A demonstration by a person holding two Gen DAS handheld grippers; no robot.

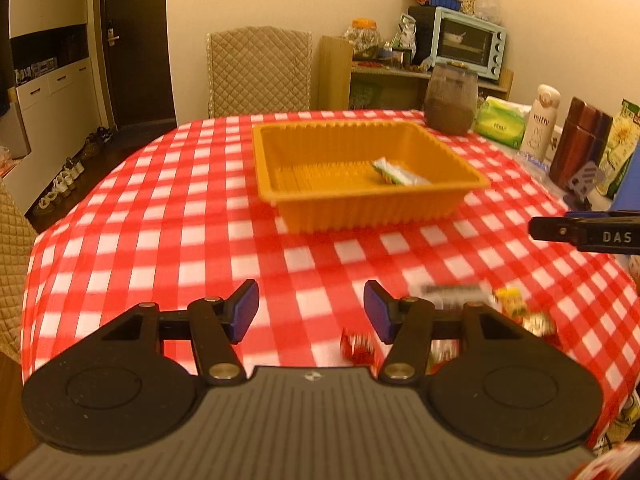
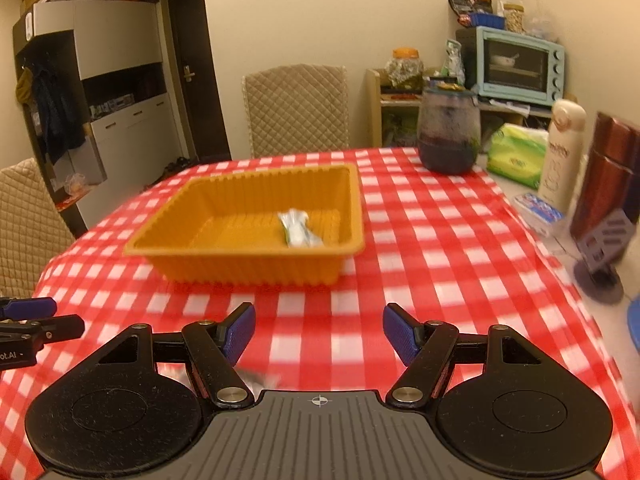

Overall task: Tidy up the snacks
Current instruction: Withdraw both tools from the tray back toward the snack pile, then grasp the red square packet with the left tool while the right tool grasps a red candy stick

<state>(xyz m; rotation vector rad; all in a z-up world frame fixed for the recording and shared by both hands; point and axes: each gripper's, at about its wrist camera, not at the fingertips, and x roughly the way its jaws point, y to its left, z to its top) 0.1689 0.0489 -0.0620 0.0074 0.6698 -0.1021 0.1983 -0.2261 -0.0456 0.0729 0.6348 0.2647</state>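
Warm yellowish indoor light on plain cream walls [image 2: 320, 20]. Dark brown door [image 1: 136, 40] at back left, beside white cabinet with dark open shelf [image 2: 120, 80]. Row of shoes on dark floor [image 1: 68, 176]. Beige quilted chair [image 2: 298, 110] behind worktop in red-and-white checked cloth [image 2: 440, 240]. Pale wooden shelf unit [image 2: 384, 108] in right corner, carrying light-blue toaster oven [image 2: 520, 66].

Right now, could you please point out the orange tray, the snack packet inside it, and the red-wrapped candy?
orange tray [image 1: 372, 206]: left wrist view, near wall.
snack packet [image 2: 299, 229]: right wrist view, wrapper middle.
red-wrapped candy [image 1: 357, 347]: left wrist view, wrapper middle.
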